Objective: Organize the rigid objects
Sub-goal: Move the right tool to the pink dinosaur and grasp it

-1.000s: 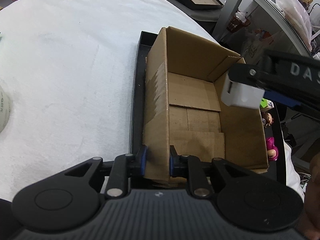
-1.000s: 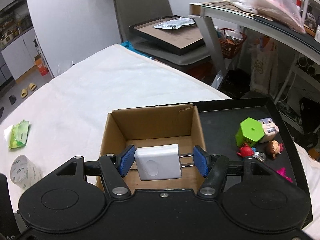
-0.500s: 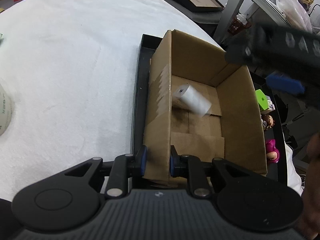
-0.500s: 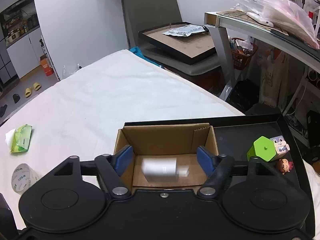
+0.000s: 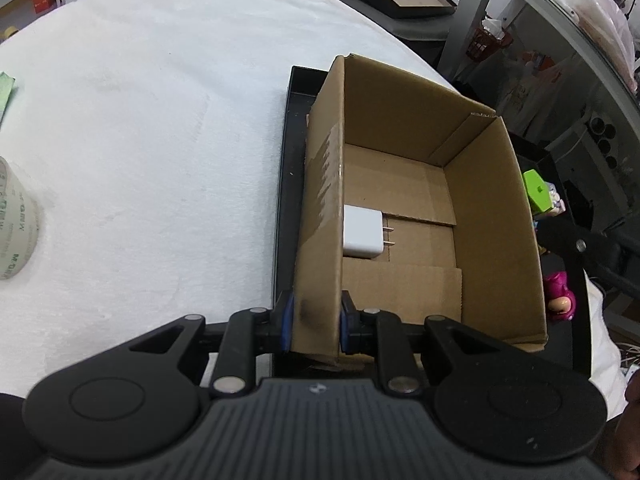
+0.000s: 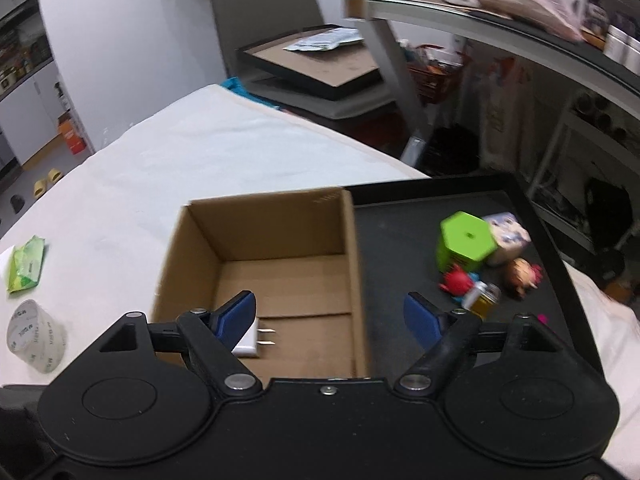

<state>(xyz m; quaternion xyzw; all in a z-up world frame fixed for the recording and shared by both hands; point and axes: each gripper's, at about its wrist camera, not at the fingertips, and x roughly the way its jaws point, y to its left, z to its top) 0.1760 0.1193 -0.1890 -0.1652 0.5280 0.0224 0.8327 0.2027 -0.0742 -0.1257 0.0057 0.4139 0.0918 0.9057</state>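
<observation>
An open cardboard box [image 5: 496, 216] stands on a black tray [image 5: 286, 200]. My left gripper [image 5: 314, 322] is shut on the box's near left wall. A white plug charger [image 5: 362, 232] lies on the box floor against that wall, prongs pointing right; it also shows in the right wrist view [image 6: 250, 340]. My right gripper [image 6: 330, 316] is open and empty, above the box's [image 6: 280, 240] near right side. A green hexagonal block [image 6: 464, 244], a small printed cube [image 6: 506, 236] and small toy figures [image 6: 520, 276] sit on the tray [image 6: 400, 240] right of the box.
A tape roll [image 6: 34, 336] and a green packet [image 6: 26, 266] lie on the white tablecloth [image 5: 140, 120] left of the box. A pink toy [image 5: 560, 292] sits on the tray's right part. A chair with a framed board [image 6: 316, 64] and a metal shelf [image 6: 500, 40] stand beyond the table.
My right gripper opened and let go of the white charger, which fell into the box and came to rest on its floor. The right gripper then drew back and to the right. The left gripper kept its hold.
</observation>
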